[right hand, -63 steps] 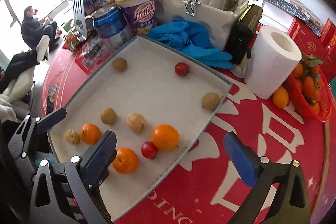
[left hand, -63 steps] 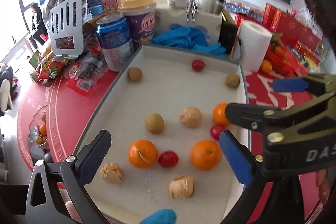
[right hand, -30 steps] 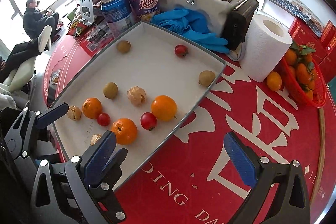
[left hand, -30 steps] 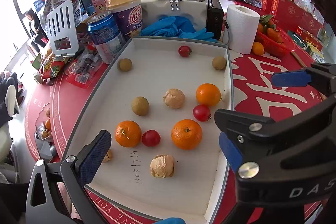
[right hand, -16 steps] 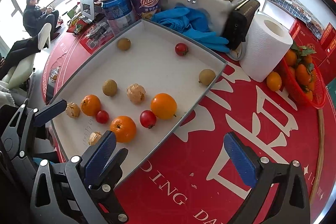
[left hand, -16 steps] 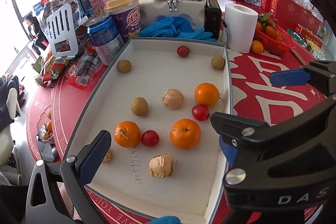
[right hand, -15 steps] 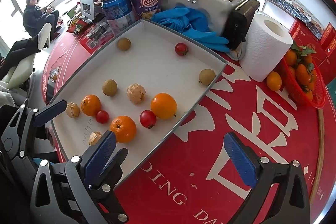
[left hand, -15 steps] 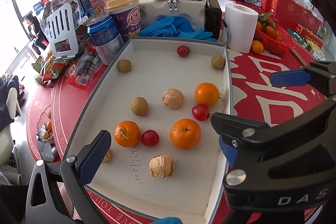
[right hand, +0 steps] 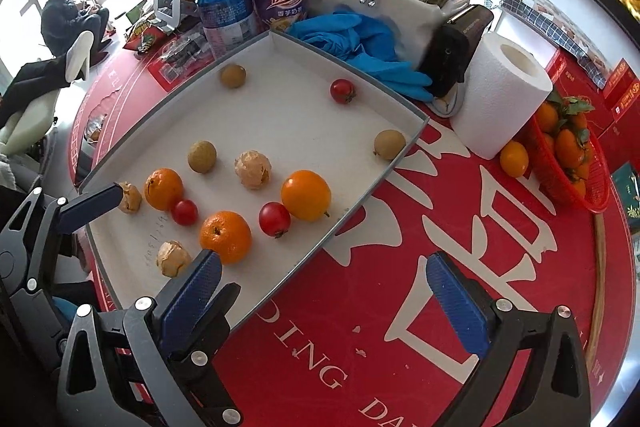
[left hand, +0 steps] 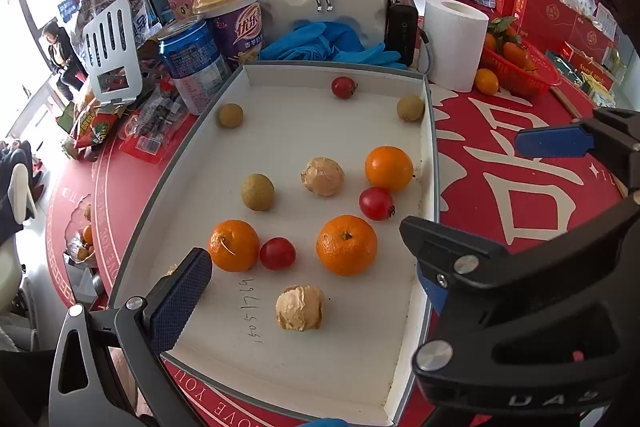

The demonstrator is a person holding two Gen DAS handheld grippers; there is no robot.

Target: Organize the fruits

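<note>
Both grippers hover with jaws wide, holding nothing: left gripper (left hand: 304, 291) over the near end of the white tray (left hand: 428, 163), right gripper (right hand: 324, 291) over the red bench (right hand: 400, 307) beside it. Oranges (left hand: 346, 245), cherry tomatoes (left hand: 277, 253) and brown fruits (left hand: 258, 192) lie scattered inside the tray.

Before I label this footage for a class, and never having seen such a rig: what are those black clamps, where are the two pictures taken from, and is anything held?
No robot arm here: a person holds two hand grippers, each with a fisheye camera looking along its blue-padded fingers. One picture is from the left gripper, the other from the right gripper; each also catches the other. Both are open and hold nothing. On the red table lies a white tray with scattered oranges, cherry tomatoes, brown longans and pale wrinkled fruits. Behind stand a can, a paper roll and a red basket.
</note>
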